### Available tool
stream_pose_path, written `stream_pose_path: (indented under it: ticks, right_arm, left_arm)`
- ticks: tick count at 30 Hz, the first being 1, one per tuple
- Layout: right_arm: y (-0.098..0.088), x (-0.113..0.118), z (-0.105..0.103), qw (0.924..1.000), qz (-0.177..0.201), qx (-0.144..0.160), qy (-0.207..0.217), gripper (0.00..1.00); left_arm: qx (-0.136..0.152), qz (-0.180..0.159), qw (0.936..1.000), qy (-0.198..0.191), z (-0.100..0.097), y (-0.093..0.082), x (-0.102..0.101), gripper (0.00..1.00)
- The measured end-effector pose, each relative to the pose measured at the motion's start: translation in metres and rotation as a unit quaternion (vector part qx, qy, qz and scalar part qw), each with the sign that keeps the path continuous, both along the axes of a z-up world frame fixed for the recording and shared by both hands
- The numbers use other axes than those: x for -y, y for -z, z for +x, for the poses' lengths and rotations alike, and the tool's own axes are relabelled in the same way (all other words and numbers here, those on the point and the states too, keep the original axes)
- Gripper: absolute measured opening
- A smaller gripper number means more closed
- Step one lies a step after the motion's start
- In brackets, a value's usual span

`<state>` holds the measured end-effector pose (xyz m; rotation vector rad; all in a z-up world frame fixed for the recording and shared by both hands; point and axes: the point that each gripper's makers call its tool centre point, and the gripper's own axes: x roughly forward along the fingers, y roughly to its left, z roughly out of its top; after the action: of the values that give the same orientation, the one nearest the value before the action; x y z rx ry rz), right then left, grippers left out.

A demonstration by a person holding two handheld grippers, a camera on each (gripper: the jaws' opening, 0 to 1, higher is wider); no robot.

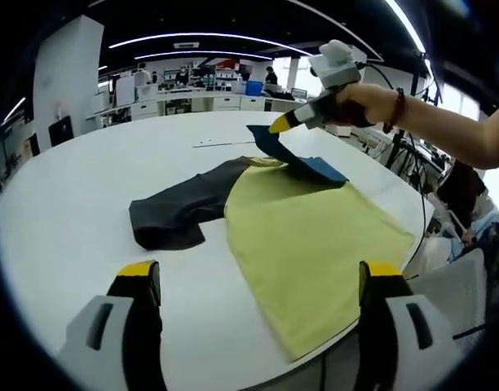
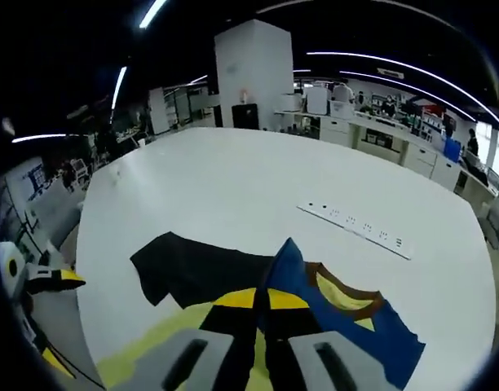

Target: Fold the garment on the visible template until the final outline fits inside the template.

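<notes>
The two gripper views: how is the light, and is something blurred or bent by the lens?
Left gripper view: even ceiling light, soft shadow under the garment, table edge bowed by the fisheye, left gripper jaws slightly soft. Right gripper view: bright table glare, ceiling light strips curved, right gripper jaws blurred close to the lens, shut on the blue sleeve.

Long bright ceiling lights [image 1: 202, 37] shine down. The white tabletop [image 2: 258, 187] looks very bright and a bit shiny. Shadows are soft. Straight lines bend near the edges, and the close tongs look blurry.
</notes>
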<state>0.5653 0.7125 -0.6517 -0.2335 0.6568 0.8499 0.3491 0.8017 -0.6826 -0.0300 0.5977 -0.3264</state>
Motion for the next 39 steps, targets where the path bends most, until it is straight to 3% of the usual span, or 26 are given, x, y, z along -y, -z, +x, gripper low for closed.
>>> stream_pose_path:
  ticks: [4,15,32,39]
  right_arm:
    - [0.005,-0.009,-0.012,0.9997,-0.009,0.002,-0.024,0.0]
    - [0.042,-0.021,-0.046,0.9966,-0.033,-0.013,-0.075,0.0]
    - [0.094,-0.032,-0.065,0.9935,-0.068,-0.016,-0.089,0.0]
    - [0.107,-0.034,-0.074,0.9938,-0.054,-0.059,-0.077,0.0]
  left_arm:
    - [-0.001,0.0,1.0,-0.001,0.0,0.001,0.0,0.99]
    - [-0.007,0.0,1.0,0.002,0.0,0.004,0.002,0.99]
    - [-0.015,-0.004,0.9999,0.002,-0.006,0.012,0.005,0.99]
    - [-0.016,-0.004,0.9999,0.002,-0.006,0.011,0.004,0.99]
